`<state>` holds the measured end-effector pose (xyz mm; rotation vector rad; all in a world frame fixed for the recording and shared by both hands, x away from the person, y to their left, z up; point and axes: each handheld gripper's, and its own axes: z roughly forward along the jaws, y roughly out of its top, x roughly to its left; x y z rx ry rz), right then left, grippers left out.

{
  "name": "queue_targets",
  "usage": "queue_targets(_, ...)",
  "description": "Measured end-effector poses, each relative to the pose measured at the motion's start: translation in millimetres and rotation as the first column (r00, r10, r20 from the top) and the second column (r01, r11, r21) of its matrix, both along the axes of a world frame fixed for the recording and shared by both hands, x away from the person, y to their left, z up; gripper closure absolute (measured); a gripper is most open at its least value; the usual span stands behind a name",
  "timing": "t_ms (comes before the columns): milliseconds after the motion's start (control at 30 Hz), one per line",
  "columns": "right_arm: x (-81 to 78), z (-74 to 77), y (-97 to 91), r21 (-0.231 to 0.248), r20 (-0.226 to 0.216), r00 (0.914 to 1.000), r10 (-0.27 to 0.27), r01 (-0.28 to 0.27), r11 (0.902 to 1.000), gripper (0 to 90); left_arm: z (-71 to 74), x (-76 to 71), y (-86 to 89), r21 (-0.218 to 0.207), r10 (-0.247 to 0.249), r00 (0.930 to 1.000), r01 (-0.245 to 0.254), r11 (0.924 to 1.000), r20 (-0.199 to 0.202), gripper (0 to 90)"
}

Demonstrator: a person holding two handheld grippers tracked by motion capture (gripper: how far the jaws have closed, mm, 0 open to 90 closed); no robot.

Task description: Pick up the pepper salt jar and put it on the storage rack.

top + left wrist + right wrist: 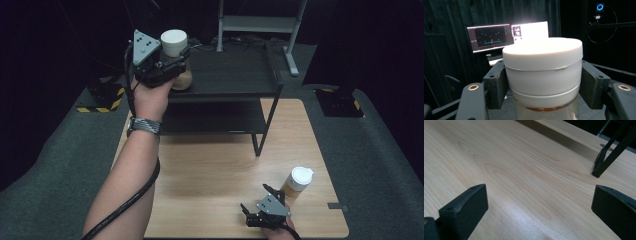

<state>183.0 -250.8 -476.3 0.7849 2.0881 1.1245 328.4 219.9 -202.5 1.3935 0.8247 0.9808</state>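
Observation:
My left gripper [172,62] is raised at the back left, shut on a clear jar [175,47] with a white lid and amber contents. The jar is upright over the left end of the black shelf's top board [230,75]; I cannot tell whether its base touches. In the left gripper view the jar's lid [542,53] sits between the two black jaws of the left gripper [544,85], which press its sides. A second white-lidded jar [299,181] stands on the wooden table [210,175] at the front right. My right gripper [256,198] is open just left of it, low over bare wood [524,182].
The black two-tier shelf has a lower board [215,117] and thin legs [257,145]; one leg's foot [599,168] is ahead of the right gripper [539,205]. Grey floor mat [380,150] surrounds the table. Monitors [491,36] glow beyond the left gripper.

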Motion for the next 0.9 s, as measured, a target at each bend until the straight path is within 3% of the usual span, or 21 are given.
queue_targets(367, -0.1, 0.0, 0.7, -0.005, 0.002, 1.0, 0.003, -0.003, 1.0, 0.0, -3.3, 7.8, -1.7, -0.004, 0.005, 0.9999, -0.005, 1.0, -0.013, 33.1)
queue_targets(533, -0.5, 0.0, 1.1, -0.009, 0.004, 1.0, 0.004, -0.004, 1.0, 0.0, -4.0, 7.9, -3.5, 0.01, 0.002, 1.0, -0.002, 0.9999, -0.005, 33.1)
queue_targets(900, -1.1, 0.2, 2.3, -0.015, 0.005, 1.0, 0.002, -0.002, 0.9999, 0.0, -6.1, 7.4, -0.6, -0.002, -0.009, 0.9999, 0.009, 1.0, -0.007, 32.7)
